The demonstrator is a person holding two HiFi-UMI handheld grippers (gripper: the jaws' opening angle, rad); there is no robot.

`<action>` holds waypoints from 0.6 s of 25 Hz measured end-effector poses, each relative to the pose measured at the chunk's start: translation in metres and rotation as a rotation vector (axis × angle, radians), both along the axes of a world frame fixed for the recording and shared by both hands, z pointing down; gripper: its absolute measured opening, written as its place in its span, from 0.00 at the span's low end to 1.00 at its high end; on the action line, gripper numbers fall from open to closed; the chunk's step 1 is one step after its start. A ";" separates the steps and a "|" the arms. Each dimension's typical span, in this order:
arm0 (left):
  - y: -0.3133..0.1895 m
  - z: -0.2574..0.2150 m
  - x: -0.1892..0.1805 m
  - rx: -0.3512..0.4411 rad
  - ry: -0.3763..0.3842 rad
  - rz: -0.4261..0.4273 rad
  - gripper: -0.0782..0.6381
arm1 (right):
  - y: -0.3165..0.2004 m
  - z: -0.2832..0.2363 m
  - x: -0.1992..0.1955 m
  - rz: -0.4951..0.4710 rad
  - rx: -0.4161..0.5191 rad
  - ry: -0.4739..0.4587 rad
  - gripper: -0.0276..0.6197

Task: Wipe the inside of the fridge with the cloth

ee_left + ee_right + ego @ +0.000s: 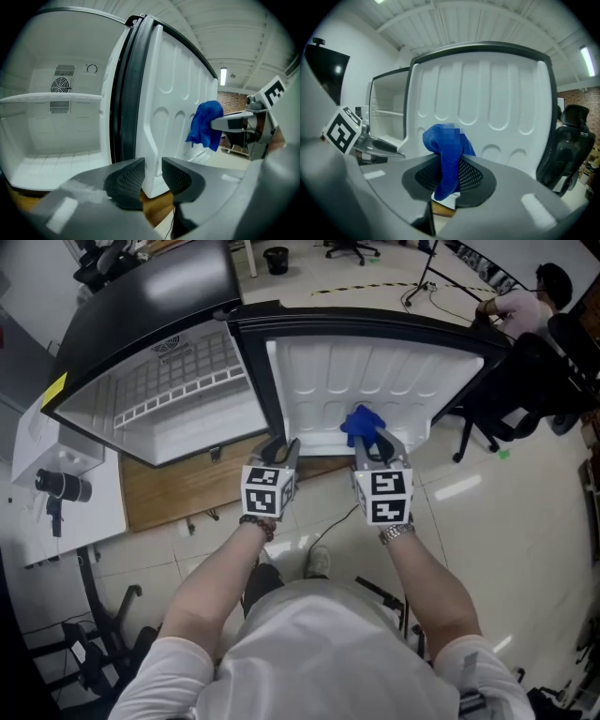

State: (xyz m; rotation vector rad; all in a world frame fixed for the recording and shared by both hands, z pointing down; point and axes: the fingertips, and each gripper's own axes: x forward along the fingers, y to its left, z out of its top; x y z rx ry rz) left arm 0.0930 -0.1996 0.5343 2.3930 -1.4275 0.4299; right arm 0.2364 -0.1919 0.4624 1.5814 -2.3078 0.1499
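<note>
One fridge (178, 409), door (375, 371) open. One blue cloth (447, 159), pinched between right gripper (449, 176) fingers, in front of door's inner liner. Left gripper (152, 173) fingers spread, empty, door edge beyond gap. Fan vent (60, 85) in left gripper view, not in right gripper view.

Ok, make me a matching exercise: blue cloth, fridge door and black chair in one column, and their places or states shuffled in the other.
1. blue cloth
2. fridge door
3. black chair

A. swung wide open
B. standing on the floor
C. pinched in the right claw

Pairs: 1-C, 2-A, 3-B
</note>
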 end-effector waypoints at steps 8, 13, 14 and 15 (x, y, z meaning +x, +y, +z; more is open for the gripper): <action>0.015 0.004 0.002 0.007 -0.028 0.071 0.27 | -0.009 0.018 -0.100 -0.176 -0.043 -0.013 0.15; 0.019 0.004 -0.006 0.006 -0.026 0.082 0.27 | -0.017 0.031 -0.125 -0.210 -0.073 -0.010 0.15; 0.019 0.005 -0.008 0.005 -0.025 0.080 0.27 | -0.018 0.034 -0.126 -0.209 -0.078 -0.009 0.15; 0.019 0.005 -0.010 0.004 -0.025 0.078 0.27 | -0.020 0.036 -0.127 -0.205 -0.082 -0.009 0.15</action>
